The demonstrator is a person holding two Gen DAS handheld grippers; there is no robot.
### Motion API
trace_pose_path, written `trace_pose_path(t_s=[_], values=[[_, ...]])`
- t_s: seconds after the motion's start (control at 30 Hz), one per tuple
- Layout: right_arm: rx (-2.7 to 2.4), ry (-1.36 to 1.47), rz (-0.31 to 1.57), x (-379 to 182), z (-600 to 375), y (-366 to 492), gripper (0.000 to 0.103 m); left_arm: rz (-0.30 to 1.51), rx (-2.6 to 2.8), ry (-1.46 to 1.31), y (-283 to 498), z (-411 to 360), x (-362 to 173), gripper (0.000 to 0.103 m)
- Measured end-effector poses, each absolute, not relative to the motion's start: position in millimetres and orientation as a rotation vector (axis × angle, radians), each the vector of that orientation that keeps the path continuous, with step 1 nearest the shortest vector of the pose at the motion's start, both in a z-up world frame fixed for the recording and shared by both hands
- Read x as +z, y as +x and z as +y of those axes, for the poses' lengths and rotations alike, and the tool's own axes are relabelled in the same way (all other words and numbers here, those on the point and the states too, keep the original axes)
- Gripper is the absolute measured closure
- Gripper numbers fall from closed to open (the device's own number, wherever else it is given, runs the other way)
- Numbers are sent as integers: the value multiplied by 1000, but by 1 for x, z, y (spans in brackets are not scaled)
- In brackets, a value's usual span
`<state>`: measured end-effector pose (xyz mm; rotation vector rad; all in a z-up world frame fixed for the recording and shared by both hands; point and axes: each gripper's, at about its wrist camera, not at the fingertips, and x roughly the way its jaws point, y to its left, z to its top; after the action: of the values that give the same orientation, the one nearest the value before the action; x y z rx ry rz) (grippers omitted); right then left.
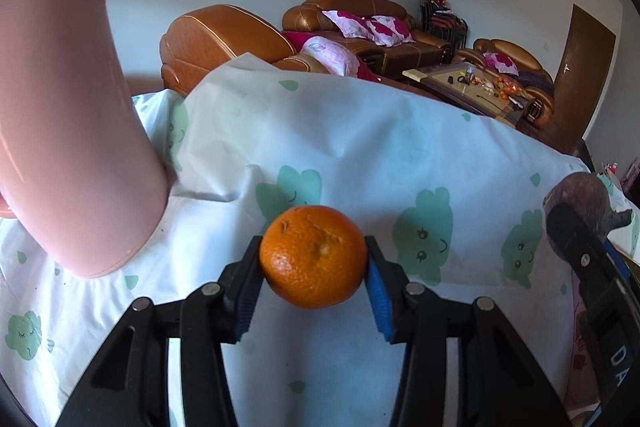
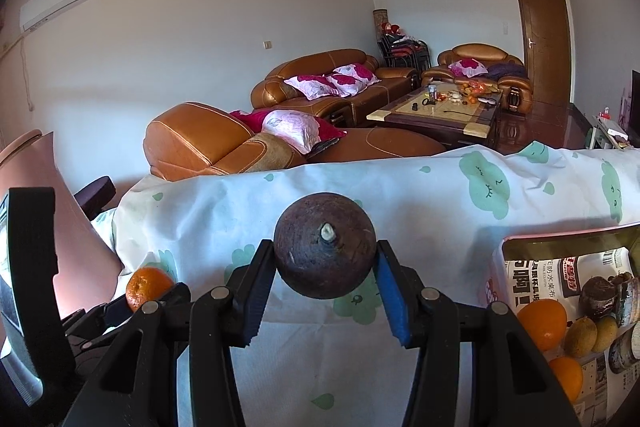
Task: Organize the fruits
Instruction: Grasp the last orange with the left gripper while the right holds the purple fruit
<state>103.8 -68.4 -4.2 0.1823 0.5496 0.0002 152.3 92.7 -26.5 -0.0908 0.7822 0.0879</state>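
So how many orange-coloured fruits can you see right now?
3. One mandarin is gripped in the left tongs. Two oranges sit in the box at right. More may be hidden in the box.

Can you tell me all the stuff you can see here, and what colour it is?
Orange: one, orange, pinched in the left claw.
Dark round fruit: one, brown-purple, pinched in the right claw.
Box: one, pink-rimmed, far right on the table, holding fruit and paper.
Jug: one, pink, left on the table.
Tablecloth: one, white with green shapes.
Sofas: brown leather, behind, with pink pillows.
Coffee table: one, cluttered, by the sofas.
Door: one, brown, far wall.
Left claw: black, blue pads.
Right claw: black, blue pads.
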Motion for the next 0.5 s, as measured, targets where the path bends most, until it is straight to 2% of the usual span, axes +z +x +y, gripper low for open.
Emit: trace_pose_path(t_s=[0.5], values=[[23, 132, 524, 1, -59, 60, 51, 706, 133, -99, 110, 98, -21, 54]])
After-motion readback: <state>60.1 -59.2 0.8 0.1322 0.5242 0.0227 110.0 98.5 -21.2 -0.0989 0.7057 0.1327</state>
